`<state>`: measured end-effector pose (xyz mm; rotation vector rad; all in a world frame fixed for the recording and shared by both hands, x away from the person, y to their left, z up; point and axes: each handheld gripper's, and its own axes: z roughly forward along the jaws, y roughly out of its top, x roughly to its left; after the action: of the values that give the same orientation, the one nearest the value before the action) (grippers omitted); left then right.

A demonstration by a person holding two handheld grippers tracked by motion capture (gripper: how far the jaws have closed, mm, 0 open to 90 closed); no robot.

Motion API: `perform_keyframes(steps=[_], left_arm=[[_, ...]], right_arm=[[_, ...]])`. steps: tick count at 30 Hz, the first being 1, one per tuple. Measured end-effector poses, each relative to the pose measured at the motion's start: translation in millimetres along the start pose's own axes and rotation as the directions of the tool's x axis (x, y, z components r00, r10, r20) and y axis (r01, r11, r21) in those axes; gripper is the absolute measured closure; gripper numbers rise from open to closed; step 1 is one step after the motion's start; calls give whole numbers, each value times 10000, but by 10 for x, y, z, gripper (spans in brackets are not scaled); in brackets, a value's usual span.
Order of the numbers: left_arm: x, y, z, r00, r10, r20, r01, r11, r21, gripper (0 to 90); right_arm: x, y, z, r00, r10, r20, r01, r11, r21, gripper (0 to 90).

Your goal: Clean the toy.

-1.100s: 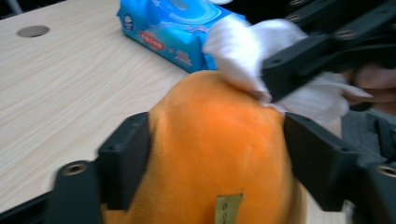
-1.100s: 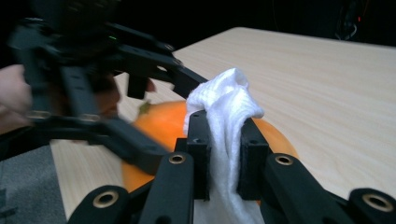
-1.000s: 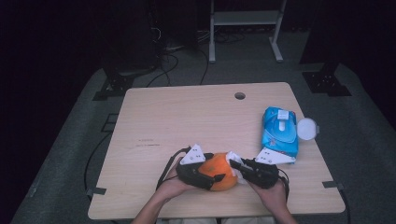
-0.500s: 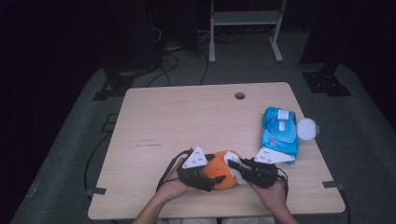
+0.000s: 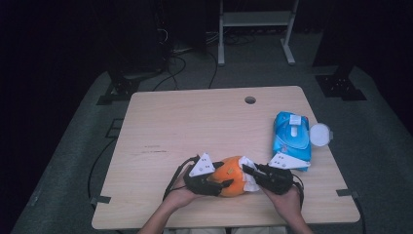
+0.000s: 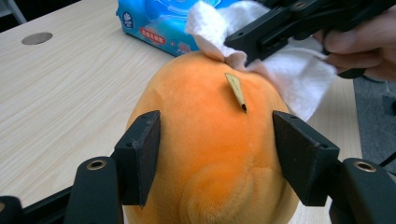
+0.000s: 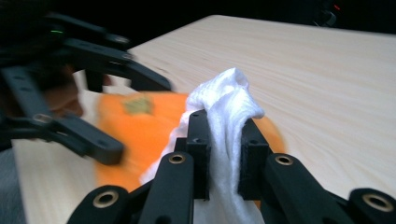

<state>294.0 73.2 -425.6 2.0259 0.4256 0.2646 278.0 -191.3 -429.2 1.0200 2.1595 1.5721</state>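
Item: orange plush toy [image 6: 210,154], rounded, short-piled, with a small tan stitched mark on its crown. Location: near edge of the wooden table [image 5: 195,126], between the two hands. Judged light, soft and compressible; not fragile; the pile should offer good friction, though the body is likely to squash and roll under side pressure. Best taken across its broad flanks, low on the body, as is being done.

Item: white wipe [image 7: 229,121], thin and limp; judged to tear or slip free if dragged hard. Best pinched in a bunched fold.

Left gripper [image 6: 219,158]: jaws have just been closing and are set against the toy's two sides; the pads appear to press into the pile, though contact on the right pad is not fully clear.

Right gripper [image 7: 223,156]: jaws nearly together, the wipe clamped between them and laid on the toy's top.

Also present: blue wet-wipe packet [image 5: 291,139], far right of the table, well apart from the toy; a round white lid [image 5: 320,134] just beside it.
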Motion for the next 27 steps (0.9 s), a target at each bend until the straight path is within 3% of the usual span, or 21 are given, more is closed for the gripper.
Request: perform_keyframes(steps=[2,5,7,9,13,15,19,23,25,27], left_arm=[[2,-1,14,9999,-108,11,108,9999,17,337],[3,-11,12,9998,-183,-6,183,9998,81,319],[22,-11,2,9998,-210,-54,210,9997,98,309],[21,-1,-4,9997,-226,-4,226,9997,72,288],[17,11,-30,9992,-181,346,182,9998,-46,194],[32,-13,-23,9992,-224,324,224,9997,3,172],[60,-69,44,9992,-293,262,284,9990,332,162],[55,-71,-6,10000,71,-14,-71,9999,108,327],[53,-47,-29,10000,-6,95,6,10000,4,373],[52,-18,-74,9995,-110,282,114,9999,-123,390]], right_arm=[[14,-2,-18,10000,84,-8,-84,10000,14,778],[146,45,4,9987,-229,-449,225,9997,-106,777],[195,58,26,9981,-489,-362,487,9988,-42,776],[140,44,33,9989,-303,-345,302,9995,-42,777],[-18,-20,19,9999,157,70,-157,9999,-11,777],[-103,-37,-7,9985,474,287,-473,9989,-43,777],[-90,-31,-6,9978,651,157,-650,9979,-75,777],[54,41,-21,9987,445,-247,-451,9988,-203,781],[117,80,-39,9970,361,-691,-389,9985,-395,779],[130,90,-47,9980,182,-610,-210,9988,-449,777]])
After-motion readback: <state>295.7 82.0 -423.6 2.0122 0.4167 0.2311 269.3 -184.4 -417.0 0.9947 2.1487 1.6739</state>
